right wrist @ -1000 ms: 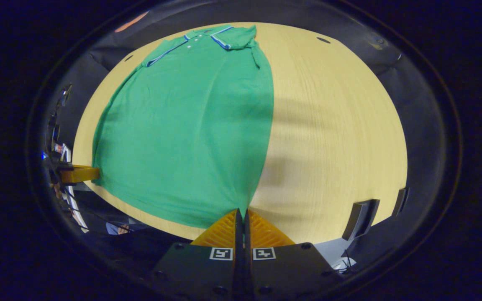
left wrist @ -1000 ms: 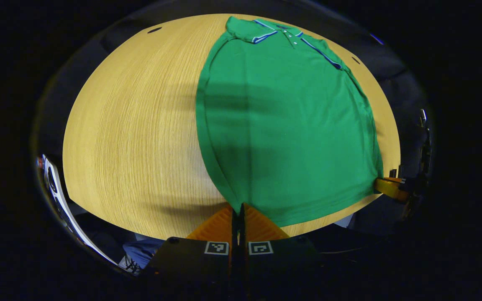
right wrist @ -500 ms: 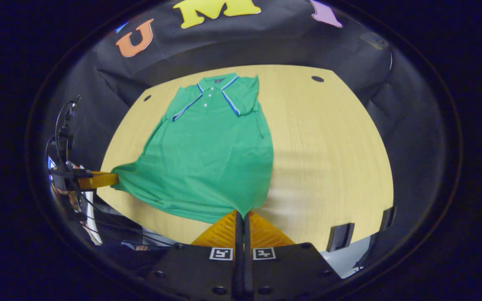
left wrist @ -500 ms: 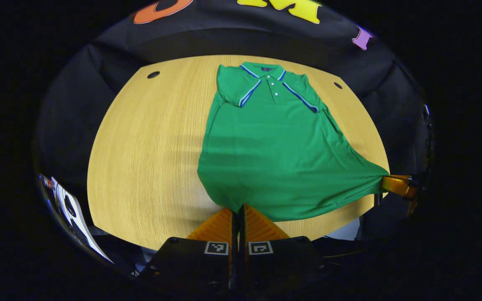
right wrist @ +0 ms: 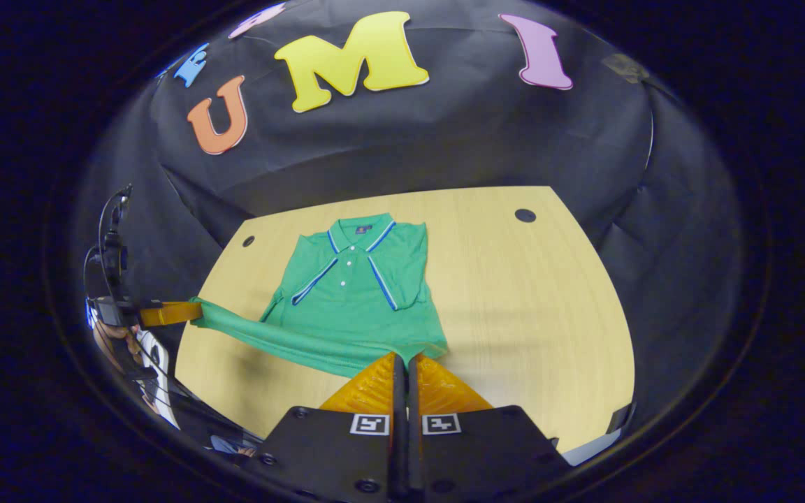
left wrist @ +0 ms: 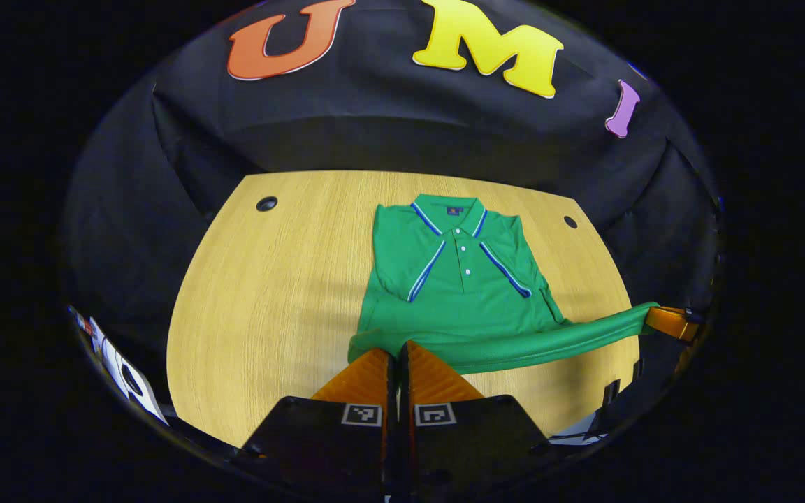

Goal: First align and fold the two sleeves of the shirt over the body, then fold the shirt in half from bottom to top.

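Note:
A green polo shirt (left wrist: 458, 279) with blue-white trim lies on the wooden table (left wrist: 270, 293), collar at the far side, both sleeves folded over its chest. Its bottom hem (left wrist: 549, 342) is lifted off the table and stretched taut between the two grippers. My left gripper (left wrist: 397, 349) is shut on one hem corner. My right gripper (right wrist: 403, 362) is shut on the other hem corner. In the right gripper view the shirt (right wrist: 357, 286) and the far-off left gripper (right wrist: 168, 312) show at the left; in the left gripper view the right gripper (left wrist: 668, 321) shows at the right.
The table (right wrist: 535, 314) has small round holes near its far corners (left wrist: 266, 203) (right wrist: 525, 215). The black booth wall (right wrist: 402, 147) stands right behind it. Cables (right wrist: 112, 244) hang at the left edge of the right gripper view.
Both grippers have risen and carried the bottom hem up off the table and toward the collar. The lower part of the shirt no longer lies flat.

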`<state>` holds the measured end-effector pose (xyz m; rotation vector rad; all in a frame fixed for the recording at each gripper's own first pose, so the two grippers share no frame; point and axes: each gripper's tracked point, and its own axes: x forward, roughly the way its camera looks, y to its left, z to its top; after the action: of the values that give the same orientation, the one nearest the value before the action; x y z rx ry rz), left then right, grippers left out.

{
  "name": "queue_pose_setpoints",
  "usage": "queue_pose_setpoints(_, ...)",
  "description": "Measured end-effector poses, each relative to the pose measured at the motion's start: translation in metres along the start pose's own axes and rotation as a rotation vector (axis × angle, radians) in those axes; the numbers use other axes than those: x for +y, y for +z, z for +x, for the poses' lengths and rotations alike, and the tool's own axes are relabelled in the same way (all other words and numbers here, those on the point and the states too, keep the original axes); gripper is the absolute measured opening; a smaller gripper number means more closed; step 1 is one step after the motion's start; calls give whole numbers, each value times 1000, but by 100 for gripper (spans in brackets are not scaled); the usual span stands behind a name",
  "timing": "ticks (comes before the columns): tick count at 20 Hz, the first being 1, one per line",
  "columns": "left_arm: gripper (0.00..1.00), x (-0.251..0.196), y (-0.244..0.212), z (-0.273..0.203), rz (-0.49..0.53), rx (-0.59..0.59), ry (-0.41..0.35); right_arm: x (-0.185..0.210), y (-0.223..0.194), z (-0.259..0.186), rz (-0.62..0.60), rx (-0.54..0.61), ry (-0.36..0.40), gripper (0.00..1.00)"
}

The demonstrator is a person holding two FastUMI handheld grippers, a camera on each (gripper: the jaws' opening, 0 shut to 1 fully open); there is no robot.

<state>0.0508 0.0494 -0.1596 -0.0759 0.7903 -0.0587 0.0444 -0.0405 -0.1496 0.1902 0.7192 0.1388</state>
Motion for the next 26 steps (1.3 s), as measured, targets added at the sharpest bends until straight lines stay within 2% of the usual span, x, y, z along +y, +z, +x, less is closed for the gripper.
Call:
queue_pose_setpoints(5,4,5,45,42,18,-55,34,-5,46,53,-8,-53,-30,3)
queue_pose_setpoints(6,3,7,54,52,19,-72,39,-5,57,68,-11,-70,-31,0)
queue_pose_setpoints(7,3,10,63,64,19,-88,47,-6,70,85,-19,-88,-36,3)
queue_pose_setpoints(12,3,25,99,132,-1,-134,87,-7,125,170,-41,-163,-31,3)
queue_pose_setpoints(13,3,26,109,147,-1,-151,92,-8,134,189,-60,-175,-34,5)
queue_pose_setpoints(15,3,30,126,179,-4,-177,96,-13,147,224,-90,-193,-43,2)
queue_pose_setpoints(16,3,30,131,193,-4,-175,95,-16,152,243,-93,-195,-45,0)
queue_pose_setpoints(21,3,35,152,250,4,-188,108,-25,159,312,10,-148,-23,3)
queue_pose_setpoints(22,7,35,153,260,7,-176,109,-28,157,322,12,-130,-32,2)
queue_pose_setpoints(23,3,36,153,268,14,-167,106,-30,156,330,11,-121,-38,2)
queue_pose_setpoints(26,4,38,146,286,54,-137,123,-32,151,342,-19,-96,-62,3)
